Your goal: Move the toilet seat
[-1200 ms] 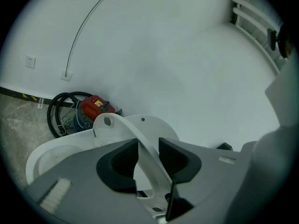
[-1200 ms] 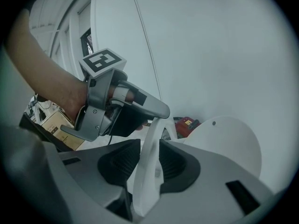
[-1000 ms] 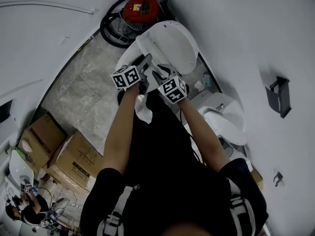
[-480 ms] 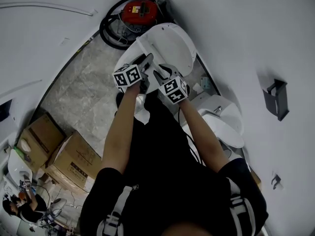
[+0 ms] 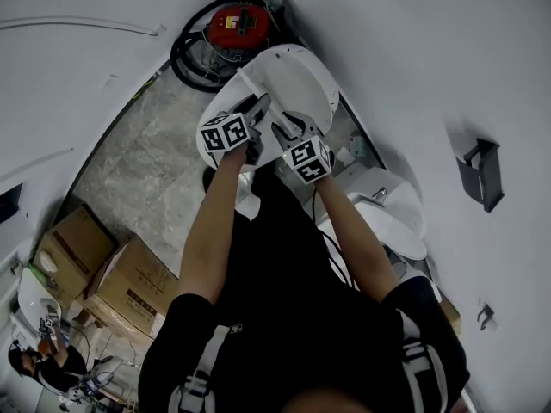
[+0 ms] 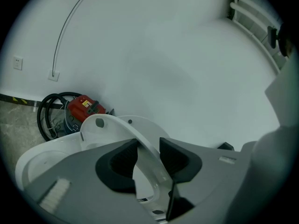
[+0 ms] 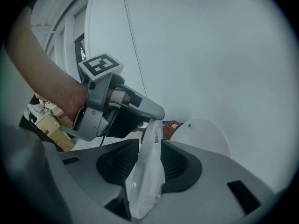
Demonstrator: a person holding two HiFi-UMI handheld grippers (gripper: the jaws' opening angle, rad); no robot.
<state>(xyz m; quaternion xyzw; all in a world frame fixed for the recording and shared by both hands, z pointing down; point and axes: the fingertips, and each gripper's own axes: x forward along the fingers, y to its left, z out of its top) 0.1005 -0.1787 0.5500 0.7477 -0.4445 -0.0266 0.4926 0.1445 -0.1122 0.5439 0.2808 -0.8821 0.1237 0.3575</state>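
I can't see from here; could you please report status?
Left gripper shut on toilet seat. Right gripper jaws just opening, seat between them. Seat raised off bowl. Nothing blocking.

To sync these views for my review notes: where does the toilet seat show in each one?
Head view: toilet seat upper centre, just below the red vacuum cleaner.
Left gripper view: toilet seat lower centre, clamped in the left gripper.
Right gripper view: toilet seat lower centre, edge-on in the right gripper, whose jaws have just been opening.
Shared landmark: the red vacuum cleaner, in all three.
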